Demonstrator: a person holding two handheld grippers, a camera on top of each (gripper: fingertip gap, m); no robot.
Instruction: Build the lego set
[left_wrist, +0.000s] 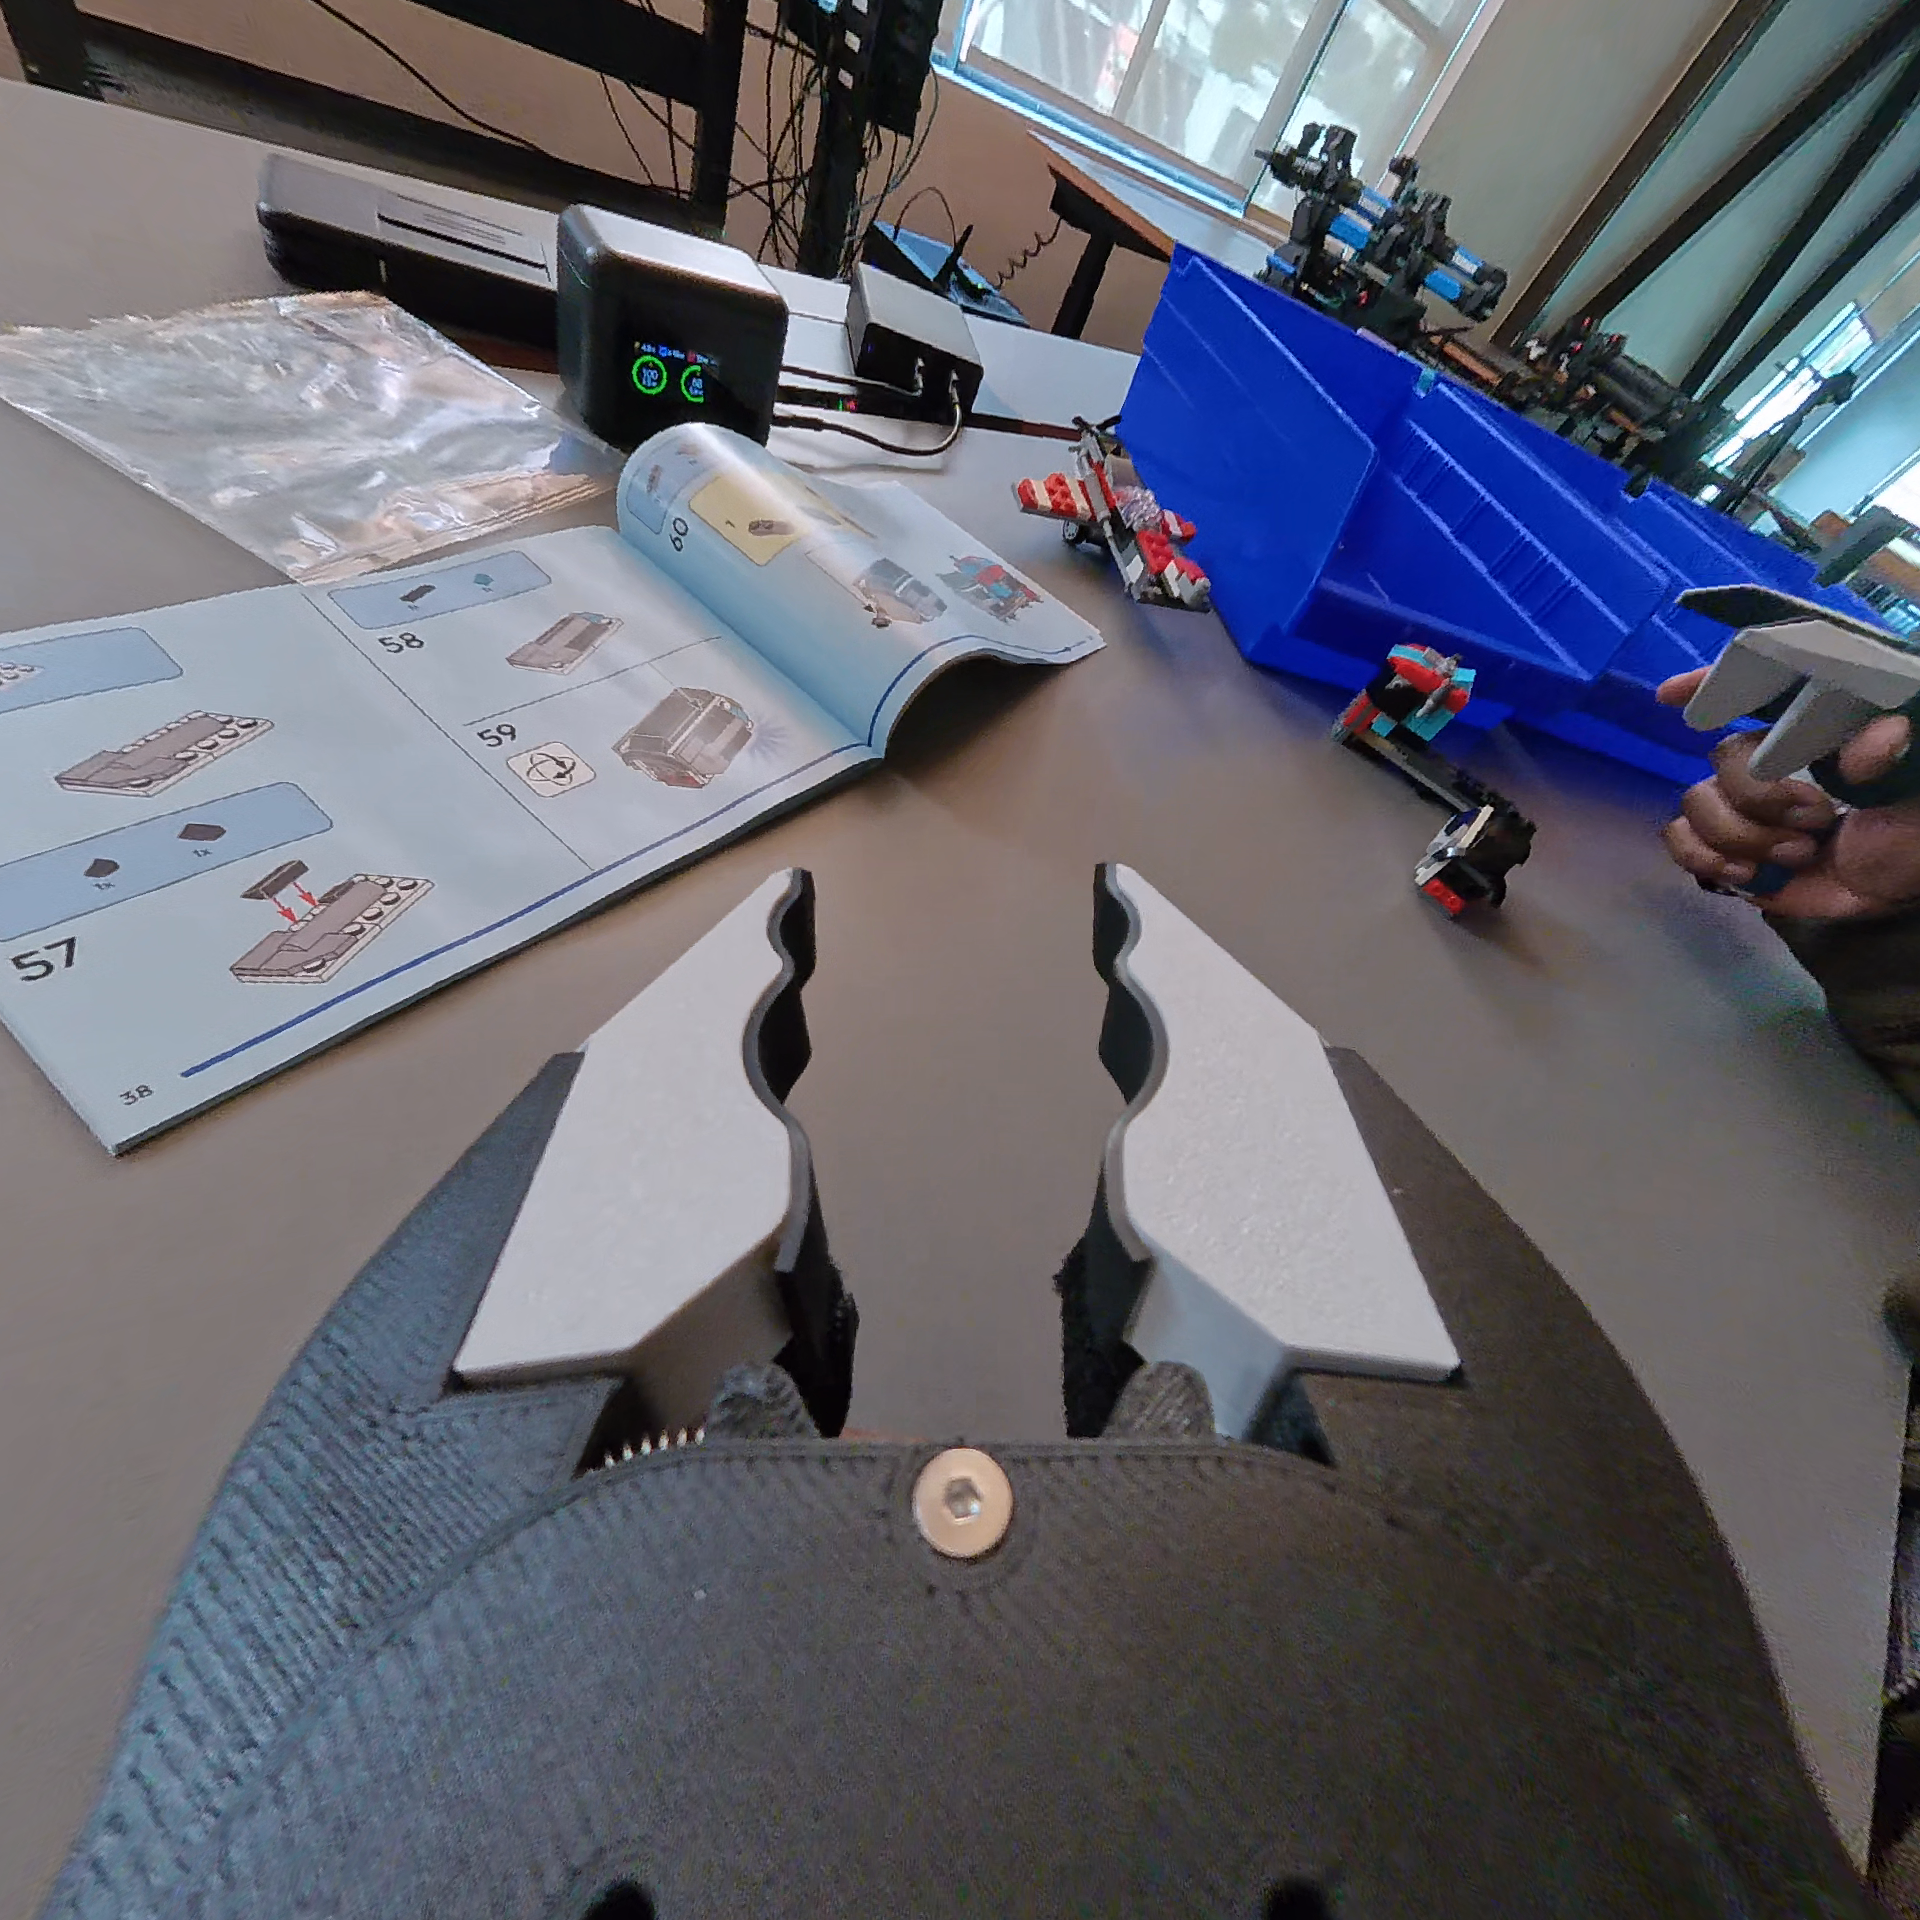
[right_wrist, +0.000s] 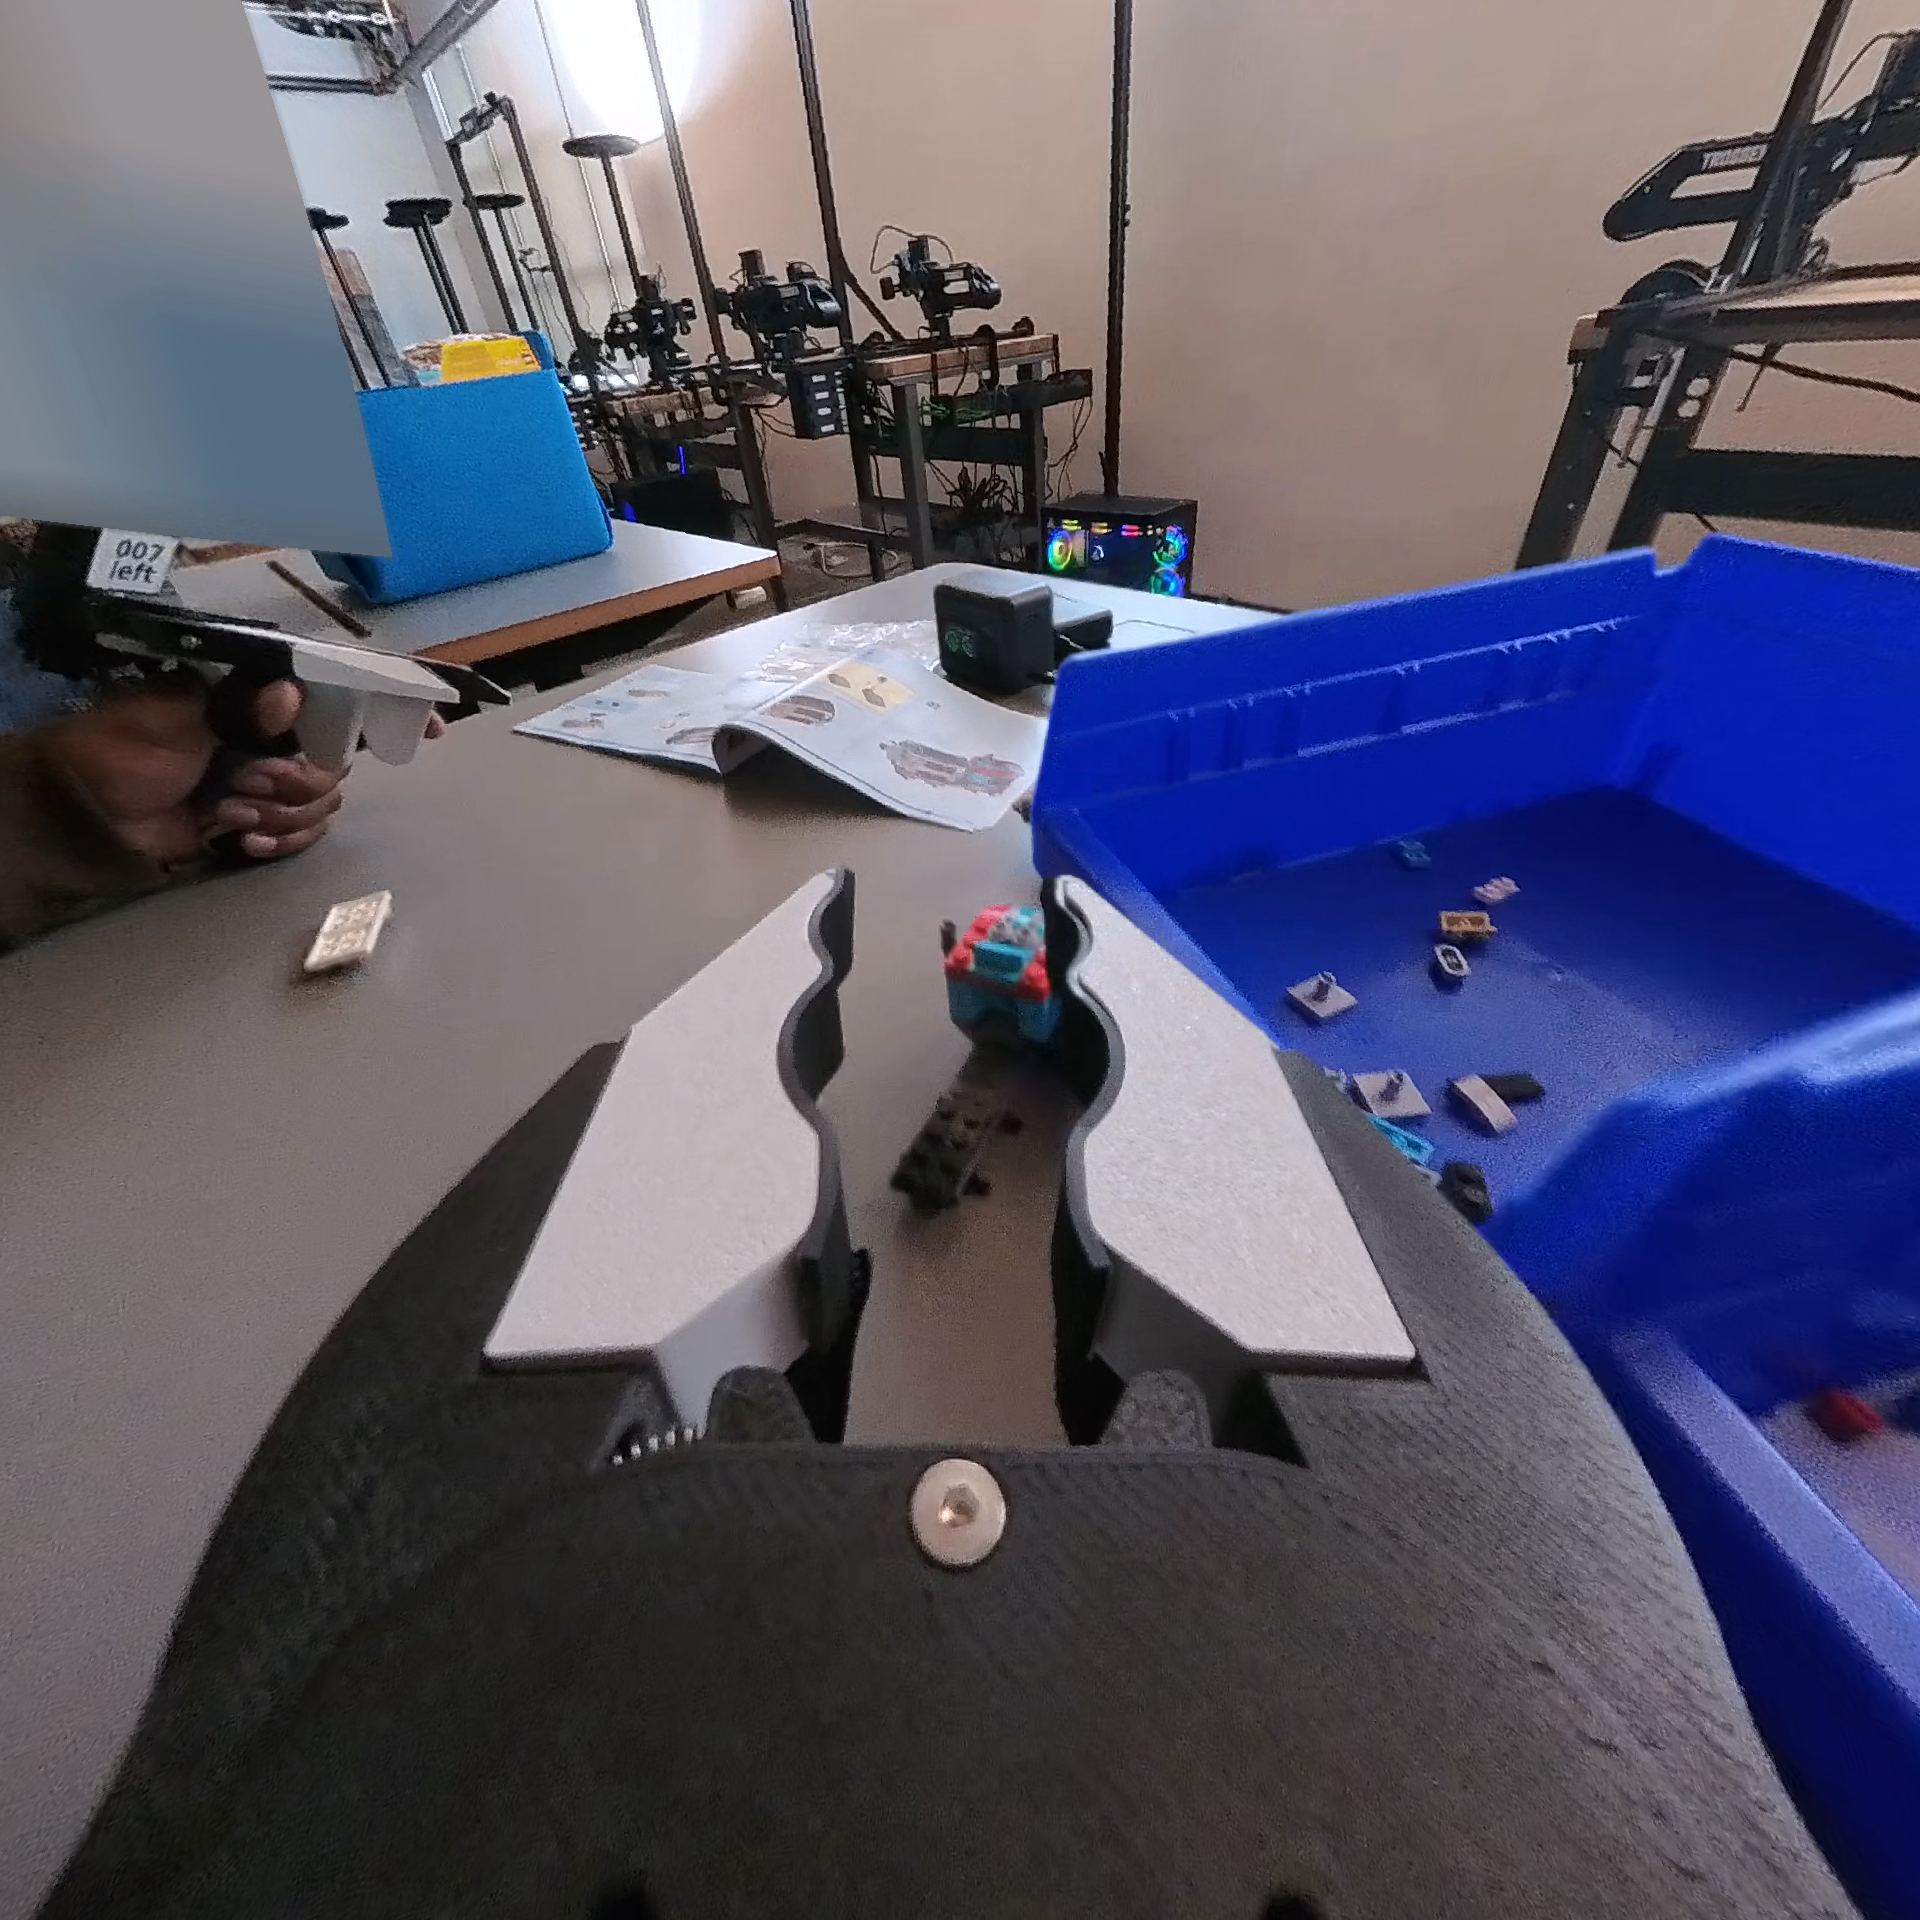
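left tongs (left_wrist: 951, 914) gape over bare bench (left_wrist: 1195, 1195) beside the booklet (left_wrist: 468, 727); right tongs (right_wrist: 951, 925) stand apart around a brick model (right_wrist: 1003, 977), unclamped.

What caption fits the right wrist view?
Open right gripper straddling a red-and-teal brick assembly beside a blue bin of loose pieces.
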